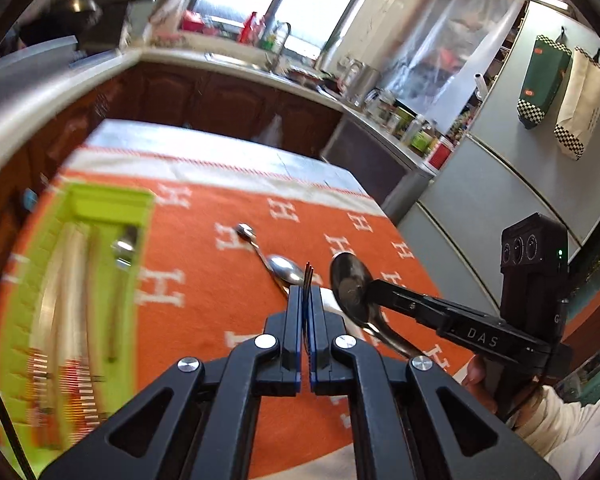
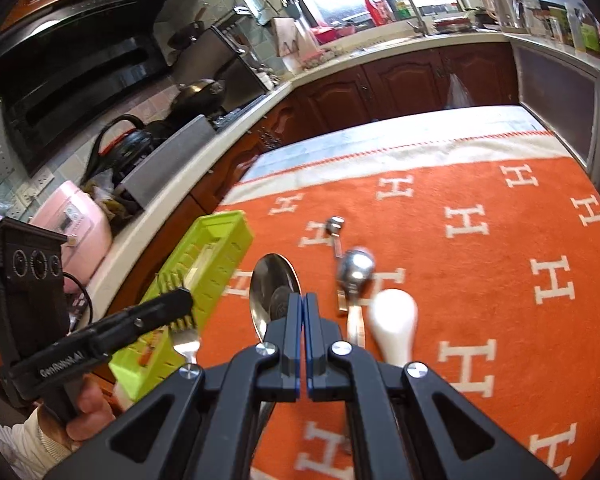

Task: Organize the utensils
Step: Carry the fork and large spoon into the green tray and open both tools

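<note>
Kitchen backdrop; orange cloth (image 2: 480, 248) with white H marks covers the counter (image 1: 204, 140), green tray (image 1: 100, 216) near its left edge.

Left claw (image 1: 307, 292): pads pinched together on a fork (image 1: 309, 276), seen edge-on, tines poking out past the tips. In the right view the fork head (image 2: 186, 344) hangs below that claw, just by the tray's near end.

Right claw (image 2: 303, 308): clamped on the neck of a steel spoon (image 2: 274, 284), bowl ahead of the tips, handle trailing back under the claw. Both are held above the cloth.

Still on the cloth, mid-counter: a second steel spoon (image 2: 355, 272), a small metal scoop (image 2: 335, 226) beyond it, a white spoon (image 2: 394, 316) closest to the right claw. Tray already holds some long pieces and one spoon (image 1: 125, 252); blurred, count unclear.

Handling, by judgement: steel pieces are stiff, light, slick, so a flat handle can pivot in the pads; grip near the neck and keep it level. White spoon looks ceramic, likely chips if dropped; take its handle and set it down gently. Tray looks like light plastic and may slide if nudged.
</note>
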`<action>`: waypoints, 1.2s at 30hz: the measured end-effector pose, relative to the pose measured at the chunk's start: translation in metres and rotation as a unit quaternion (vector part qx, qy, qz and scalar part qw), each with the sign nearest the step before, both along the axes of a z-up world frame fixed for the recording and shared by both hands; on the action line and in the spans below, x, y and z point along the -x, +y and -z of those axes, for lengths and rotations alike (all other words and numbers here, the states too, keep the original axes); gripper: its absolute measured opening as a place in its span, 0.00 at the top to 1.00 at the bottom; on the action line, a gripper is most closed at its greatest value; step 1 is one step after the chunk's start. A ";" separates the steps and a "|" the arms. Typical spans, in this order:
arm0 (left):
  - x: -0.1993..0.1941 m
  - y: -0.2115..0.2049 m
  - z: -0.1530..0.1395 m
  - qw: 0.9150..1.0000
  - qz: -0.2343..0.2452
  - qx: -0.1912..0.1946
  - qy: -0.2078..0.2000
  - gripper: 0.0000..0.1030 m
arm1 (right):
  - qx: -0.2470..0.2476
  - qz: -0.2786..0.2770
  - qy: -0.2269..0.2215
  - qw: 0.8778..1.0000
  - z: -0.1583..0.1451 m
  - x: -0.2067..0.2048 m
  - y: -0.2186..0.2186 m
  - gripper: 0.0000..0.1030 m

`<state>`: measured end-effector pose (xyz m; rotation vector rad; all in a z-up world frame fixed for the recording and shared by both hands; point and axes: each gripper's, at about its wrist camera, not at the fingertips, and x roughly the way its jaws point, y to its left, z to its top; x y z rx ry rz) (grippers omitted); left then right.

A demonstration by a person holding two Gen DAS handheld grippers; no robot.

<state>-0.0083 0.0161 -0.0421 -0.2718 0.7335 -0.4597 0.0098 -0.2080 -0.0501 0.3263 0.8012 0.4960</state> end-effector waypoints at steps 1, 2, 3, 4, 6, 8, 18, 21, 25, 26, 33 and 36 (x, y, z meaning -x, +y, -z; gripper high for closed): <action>0.006 0.009 -0.010 1.000 -0.010 -0.012 -0.007 1.00 | -0.005 -0.005 -0.003 1.000 -0.006 0.001 0.006 1.00; 0.010 0.016 -0.018 1.000 -0.020 -0.021 -0.012 1.00 | -0.008 -0.010 -0.005 1.000 -0.011 0.001 0.012 1.00; 0.013 0.022 -0.025 0.999 -0.029 -0.029 -0.016 1.00 | -0.010 -0.013 -0.006 1.000 -0.015 0.001 0.017 1.00; 0.017 0.032 -0.034 0.998 -0.043 -0.044 -0.021 1.00 | -0.013 -0.017 -0.007 1.000 -0.019 0.001 0.025 1.00; 0.022 0.051 -0.050 0.994 -0.069 -0.077 -0.028 1.00 | -0.020 -0.027 -0.004 0.999 -0.028 -0.003 0.043 1.00; 0.026 0.065 -0.064 0.988 -0.097 -0.110 -0.040 1.00 | -0.028 -0.034 0.003 0.999 -0.032 -0.010 0.061 1.00; -0.001 0.103 -0.066 0.958 -0.165 -0.236 -0.016 1.00 | -0.053 -0.018 0.111 0.992 -0.003 -0.072 0.166 1.00; -0.022 0.103 -0.051 0.958 -0.156 -0.239 0.009 1.00 | -0.037 0.006 0.125 0.992 0.013 -0.086 0.183 0.99; -0.051 0.103 -0.023 0.958 -0.155 -0.238 0.042 1.00 | -0.013 0.051 0.131 0.990 0.032 -0.105 0.187 0.99; -0.061 0.105 -0.013 0.958 -0.153 -0.236 0.055 1.00 | -0.011 0.057 0.134 0.989 0.035 -0.110 0.188 0.99; -0.089 0.101 0.021 0.960 -0.137 -0.229 0.089 1.00 | 0.010 0.067 0.135 0.989 0.048 -0.128 0.193 0.94; -0.095 0.103 0.028 0.962 -0.131 -0.217 0.097 1.00 | 0.003 0.060 0.135 0.989 0.047 -0.131 0.189 0.93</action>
